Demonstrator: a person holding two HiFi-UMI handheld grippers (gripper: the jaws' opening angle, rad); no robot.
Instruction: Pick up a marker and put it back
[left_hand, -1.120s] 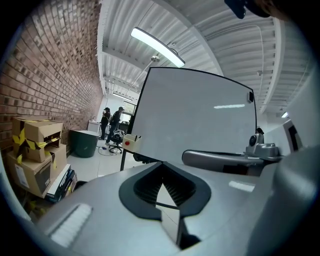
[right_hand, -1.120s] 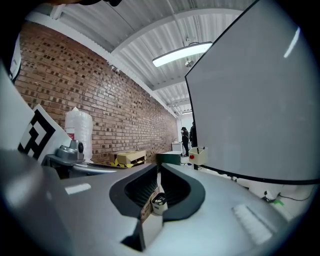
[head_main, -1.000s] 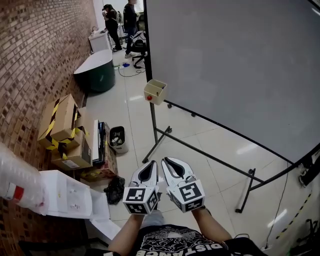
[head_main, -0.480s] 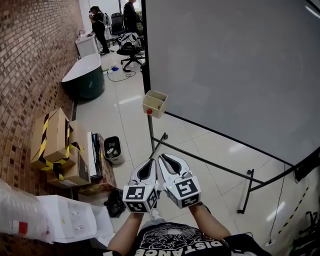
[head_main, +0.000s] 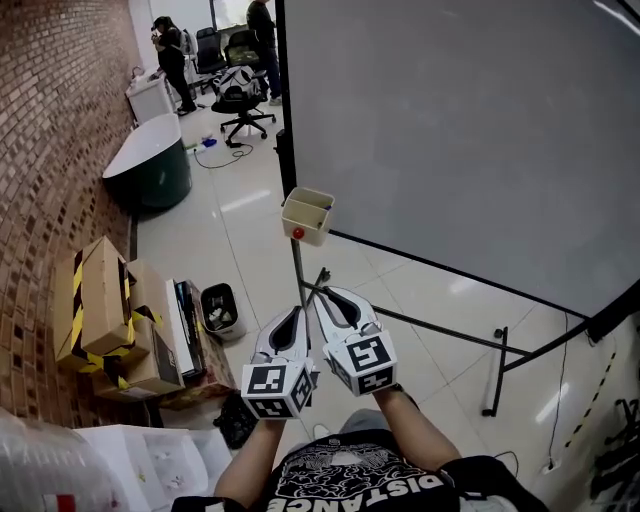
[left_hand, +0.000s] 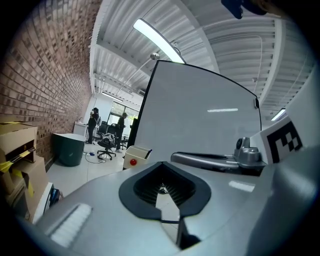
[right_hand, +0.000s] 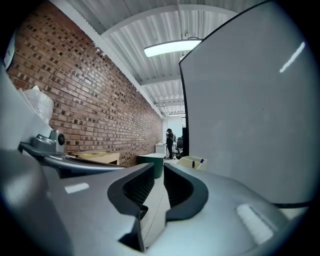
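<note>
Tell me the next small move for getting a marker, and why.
Probably reach the right gripper forward toward the cream box: its jaws are opening with nothing between them, and the box, with a marker poking out, hangs well ahead.

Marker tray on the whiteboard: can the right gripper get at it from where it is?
Probably yes. The tray sits ahead of the right gripper with only open air between them. Its top is open, and the gripper's jaws are opening with nothing between them.
</note>
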